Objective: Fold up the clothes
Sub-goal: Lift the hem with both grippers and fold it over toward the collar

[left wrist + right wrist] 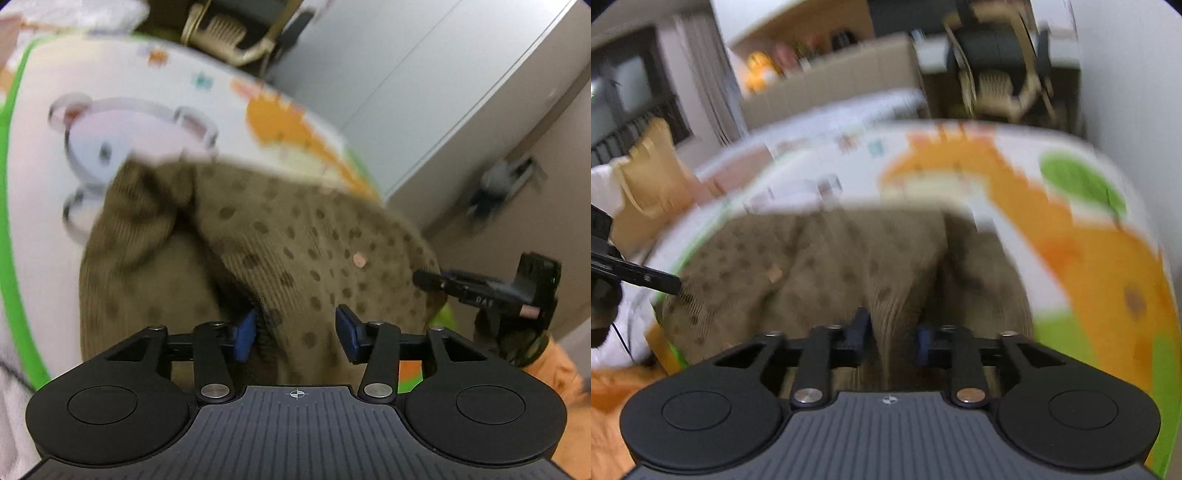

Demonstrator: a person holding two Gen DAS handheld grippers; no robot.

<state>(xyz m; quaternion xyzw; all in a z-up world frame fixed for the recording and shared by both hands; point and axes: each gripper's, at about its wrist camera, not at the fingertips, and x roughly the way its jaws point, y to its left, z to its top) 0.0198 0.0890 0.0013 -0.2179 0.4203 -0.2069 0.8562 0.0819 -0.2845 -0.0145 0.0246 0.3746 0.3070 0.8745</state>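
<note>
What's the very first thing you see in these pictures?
A big brown spotted garment fills the middle, spread over a play mat with a cartoon bear and an orange animal. Both grippers meet its near edge: the left gripper has cloth between its blue pads, and the right gripper squeezes a ridge of it.

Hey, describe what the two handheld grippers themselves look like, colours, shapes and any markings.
Both match. The left gripper has a ribbed dark grey body with a small white crosshair mark, two round black discs, black linkage bars on silver pivot screws, and blue finger pads. The right gripper shows the same build, with dark blue pads. Seen side-on from the left wrist camera, it bears small white lettering, too blurred to read.
</note>
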